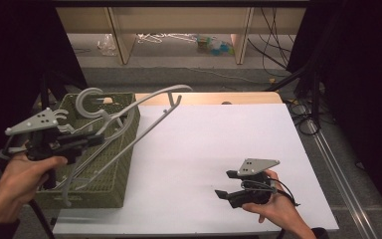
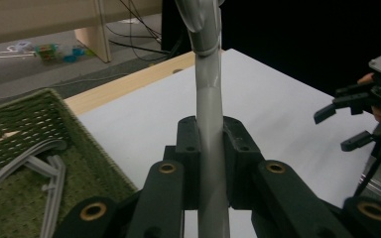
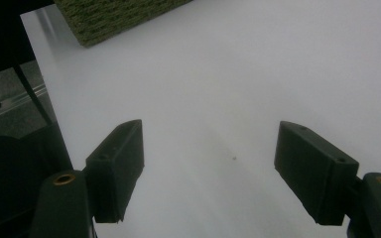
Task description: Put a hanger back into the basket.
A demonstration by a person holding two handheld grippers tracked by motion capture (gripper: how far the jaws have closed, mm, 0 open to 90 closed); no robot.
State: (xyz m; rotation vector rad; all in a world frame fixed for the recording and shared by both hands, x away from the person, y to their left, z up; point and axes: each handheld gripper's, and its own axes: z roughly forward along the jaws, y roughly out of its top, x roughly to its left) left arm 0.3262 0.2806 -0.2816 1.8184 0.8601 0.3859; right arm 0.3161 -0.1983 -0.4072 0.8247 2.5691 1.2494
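A grey plastic hanger [image 1: 155, 94] hangs tilted over the green woven basket [image 1: 114, 184] at the table's left, its hook end above the basket and one arm reaching out over the white table top [image 1: 219, 134]. My left gripper [image 1: 97, 139] is shut on it. In the left gripper view the hanger's bar [image 2: 209, 99] runs up between the pressed pads of that gripper [image 2: 211, 131]. More grey hangers [image 2: 44, 163] lie inside the basket [image 2: 25, 119]. My right gripper [image 1: 225, 184] rests low at the front right, open and holding nothing [image 3: 211, 158].
Beyond the white sheet a wooden table edge [image 1: 214, 97] shows. Wooden shelf legs [image 1: 122, 40], litter and cables lie on the floor behind. Black curtains flank both sides. The basket's corner [image 3: 109, 15] shows at the top of the right gripper view.
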